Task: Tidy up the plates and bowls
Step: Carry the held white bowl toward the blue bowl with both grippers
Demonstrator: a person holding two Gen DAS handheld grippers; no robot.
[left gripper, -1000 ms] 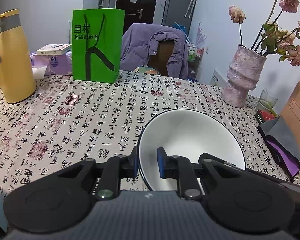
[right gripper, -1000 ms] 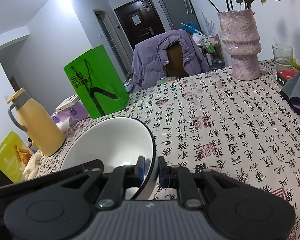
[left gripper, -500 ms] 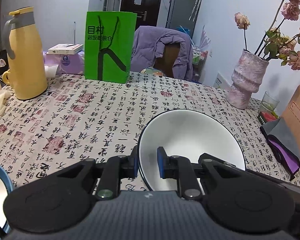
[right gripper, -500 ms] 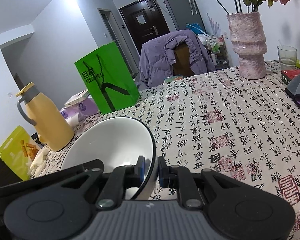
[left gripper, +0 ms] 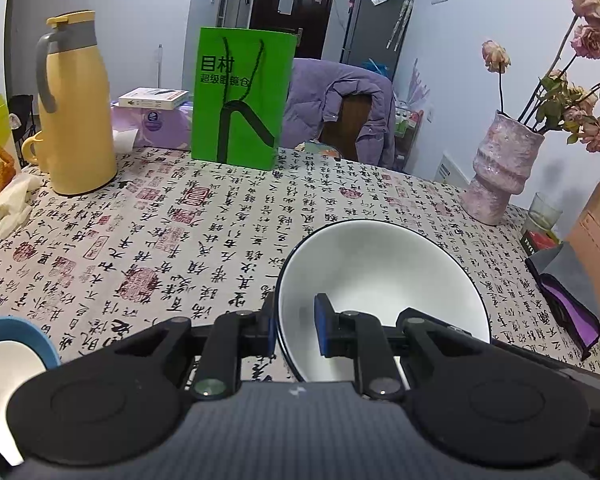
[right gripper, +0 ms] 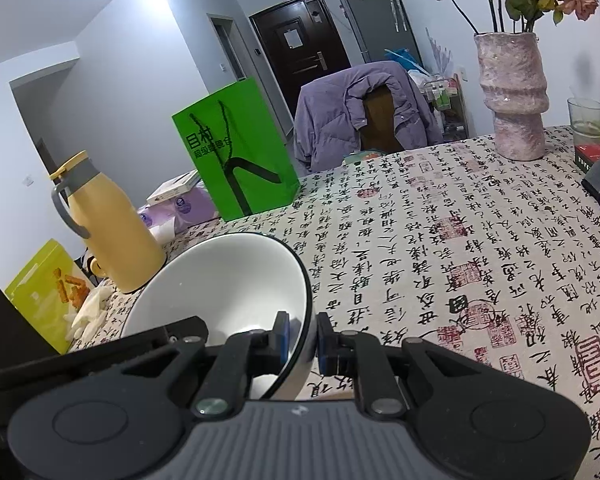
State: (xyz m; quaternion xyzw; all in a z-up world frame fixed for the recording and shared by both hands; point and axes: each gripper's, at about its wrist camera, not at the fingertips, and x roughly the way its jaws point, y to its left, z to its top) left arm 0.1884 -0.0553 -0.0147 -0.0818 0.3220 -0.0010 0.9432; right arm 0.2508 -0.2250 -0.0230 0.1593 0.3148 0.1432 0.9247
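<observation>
A large white bowl (left gripper: 384, 276) with a dark rim hangs above the patterned tablecloth, held from both sides. My left gripper (left gripper: 296, 326) is shut on its left rim, one blue pad inside the bowl and one outside. In the right wrist view the same white bowl (right gripper: 228, 280) sits at lower left, and my right gripper (right gripper: 303, 338) is shut on its right rim. A blue bowl (left gripper: 10, 344) with a white inside shows at the bottom left edge of the left wrist view, partly cut off.
On the table stand a yellow thermos jug (left gripper: 78, 108), a green paper bag (left gripper: 240, 100) and a pink vase (left gripper: 504, 172) with dried roses. A glass (right gripper: 586, 116), a red box and a purple-lined pouch (left gripper: 568, 296) lie at the right. A chair with a purple jacket (right gripper: 360, 112) stands behind the table.
Both grippers have carried the white bowl to the left across the table. The blue bowl has come into view at the bottom left of the left wrist view.
</observation>
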